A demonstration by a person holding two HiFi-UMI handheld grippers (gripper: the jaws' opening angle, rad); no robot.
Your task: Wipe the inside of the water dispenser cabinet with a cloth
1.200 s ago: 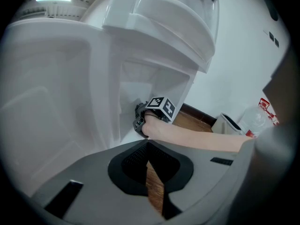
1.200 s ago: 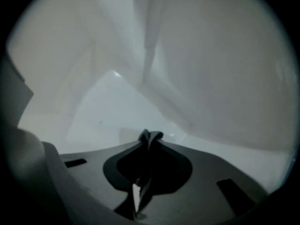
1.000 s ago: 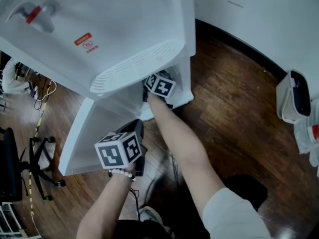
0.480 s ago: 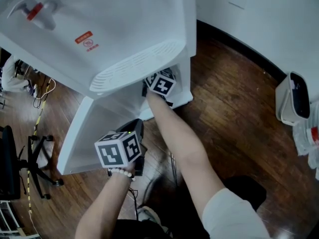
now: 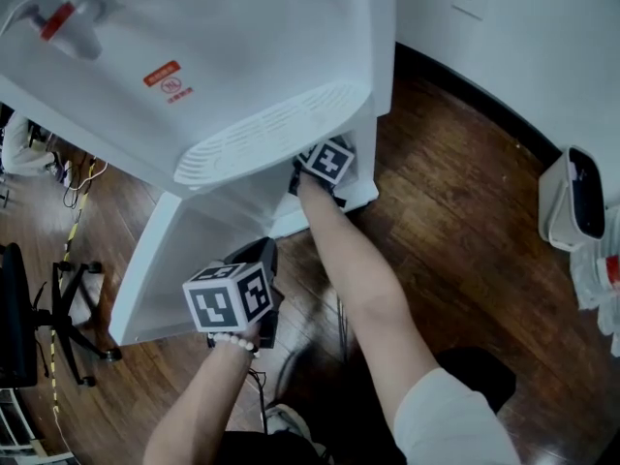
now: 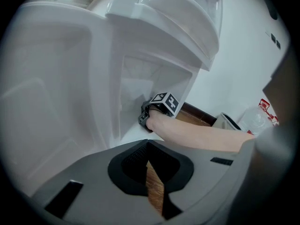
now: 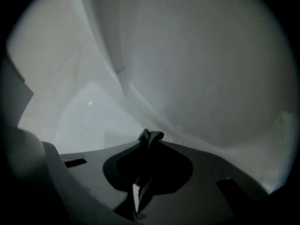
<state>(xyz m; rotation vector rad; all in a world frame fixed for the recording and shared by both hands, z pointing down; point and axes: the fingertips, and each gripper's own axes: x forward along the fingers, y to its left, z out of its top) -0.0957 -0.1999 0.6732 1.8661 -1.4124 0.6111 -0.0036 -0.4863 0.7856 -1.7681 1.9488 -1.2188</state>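
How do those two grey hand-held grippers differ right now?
The right grey gripper reaches inside the white water dispenser cabinet; the left grey gripper is held outside, near the cabinet's open white door. The right gripper's jaws pinch a dark cloth; the left gripper's jaws hold nothing. Both have their jaws together.

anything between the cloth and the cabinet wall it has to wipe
Nothing visible. The right hand-held gripper is inside the cabinet, shut on the cloth, and only bare white wall lies ahead of it.
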